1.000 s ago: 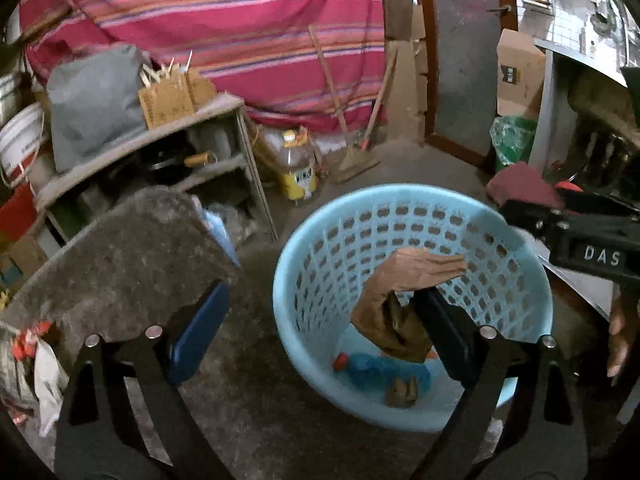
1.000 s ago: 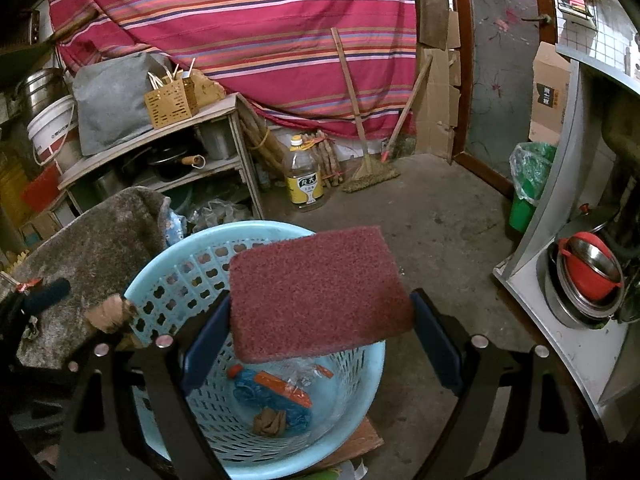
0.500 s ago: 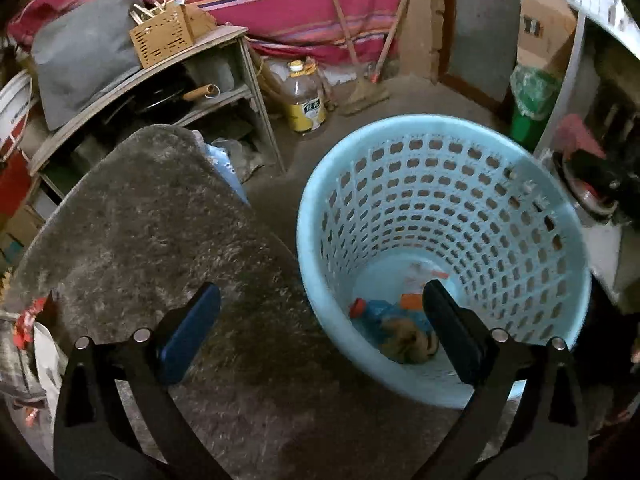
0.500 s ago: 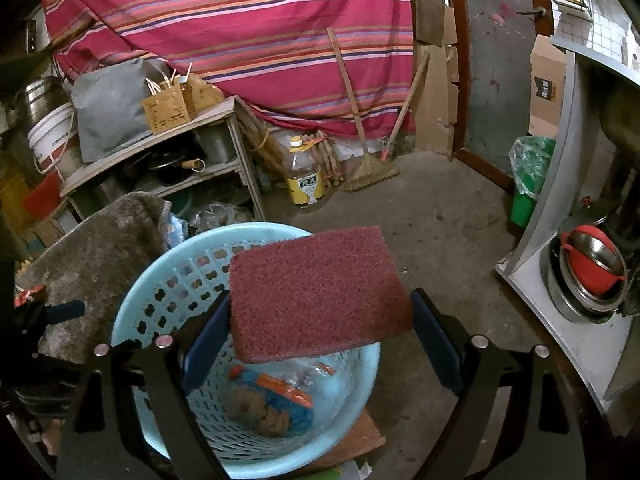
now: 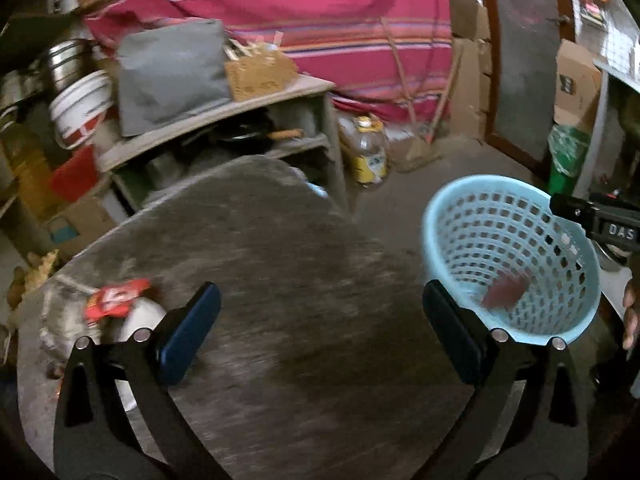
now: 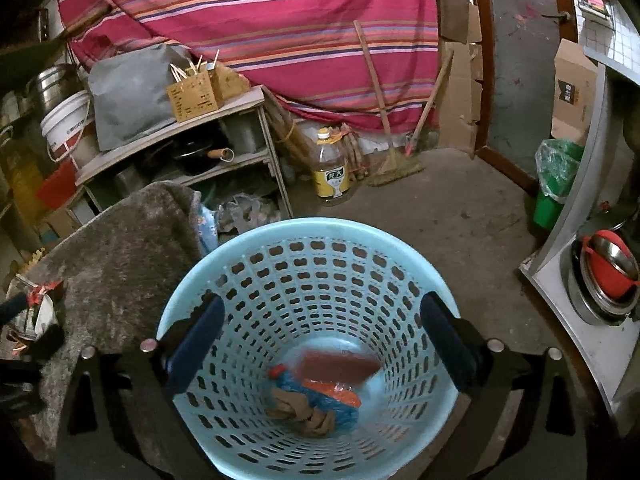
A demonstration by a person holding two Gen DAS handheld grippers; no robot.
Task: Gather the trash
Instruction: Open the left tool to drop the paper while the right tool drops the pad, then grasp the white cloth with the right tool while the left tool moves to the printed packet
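The right gripper's (image 6: 320, 344) 2 blue-padded fingers (image 6: 196, 344) stand wide apart with nothing between them, directly above the light blue basket (image 6: 304, 236). Half a second ago they clamped the maroon scouring pad (image 6: 340, 364); now that pad is inside the basket, blurred, near the bottom just above a blue and orange wrapper (image 6: 332, 400) and a crumpled brown rag (image 6: 304, 416) lying on the basket floor. From the left wrist camera the pad (image 5: 504, 294) shows as a maroon smear against the inner basket wall (image 5: 500, 240), and the right gripper's black body (image 5: 596, 220) sits at the basket's far rim.

The left gripper (image 5: 320, 340) also has its 2 fingers (image 5: 188, 336) spread wide and empty. Half a second ago its right finger hung over the basket opening; now both fingers hover over the grey fuzzy cloth (image 5: 280, 280) to the left of the basket, and the basket has slid to the right side of that view. Left of the basket, at the far edge of the cloth, lie a red snack wrapper (image 5: 116, 304) and a white crumpled piece (image 5: 140, 316), just beside the left finger. Behind the basket stand a wooden shelf (image 6: 180, 124), an oil bottle (image 6: 330, 172) on the floor, and a broom (image 6: 388, 128) leaning on the striped red cloth (image 6: 260, 20).
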